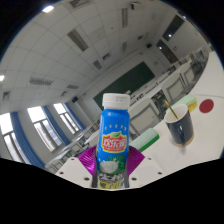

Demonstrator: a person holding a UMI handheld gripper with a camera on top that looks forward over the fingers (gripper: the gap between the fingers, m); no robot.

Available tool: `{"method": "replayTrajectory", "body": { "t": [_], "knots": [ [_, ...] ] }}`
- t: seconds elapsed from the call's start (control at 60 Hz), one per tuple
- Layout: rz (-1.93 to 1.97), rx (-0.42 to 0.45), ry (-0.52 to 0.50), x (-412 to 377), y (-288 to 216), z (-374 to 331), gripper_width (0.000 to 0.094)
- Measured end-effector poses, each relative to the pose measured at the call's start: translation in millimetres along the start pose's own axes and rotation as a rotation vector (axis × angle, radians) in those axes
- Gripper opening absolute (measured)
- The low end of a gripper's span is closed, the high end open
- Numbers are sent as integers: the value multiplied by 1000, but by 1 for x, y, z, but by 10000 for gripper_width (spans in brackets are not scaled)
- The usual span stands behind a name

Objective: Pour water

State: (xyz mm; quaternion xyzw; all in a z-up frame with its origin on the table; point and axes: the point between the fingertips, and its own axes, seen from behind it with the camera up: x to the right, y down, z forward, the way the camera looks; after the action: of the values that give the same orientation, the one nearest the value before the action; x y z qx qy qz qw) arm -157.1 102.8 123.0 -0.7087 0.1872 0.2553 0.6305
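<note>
A blue and green drink bottle point(115, 135) with a white cap stands upright between my fingers, and both purple pads point(92, 157) press on its sides. My gripper point(114, 165) is shut on it and holds it lifted and tilted, so the ceiling fills most of the view. A dark cup point(178, 126) with a pale rim stands on the white table point(200, 135), beyond and to the right of the bottle. The bottle's base is hidden behind the gripper body.
A red round marker point(207, 104) lies on the table past the cup. A classroom shows behind: a green board point(133, 80), rows of desks, windows point(45, 125) at the left and ceiling lights.
</note>
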Motion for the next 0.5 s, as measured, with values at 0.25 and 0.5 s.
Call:
{"method": "replayTrajectory", "body": {
  "t": [0.25, 0.5],
  "knots": [
    [821, 22, -126, 22, -60, 24, 357],
    [1241, 0, -212, -11, -67, 24, 381]
  ]
}}
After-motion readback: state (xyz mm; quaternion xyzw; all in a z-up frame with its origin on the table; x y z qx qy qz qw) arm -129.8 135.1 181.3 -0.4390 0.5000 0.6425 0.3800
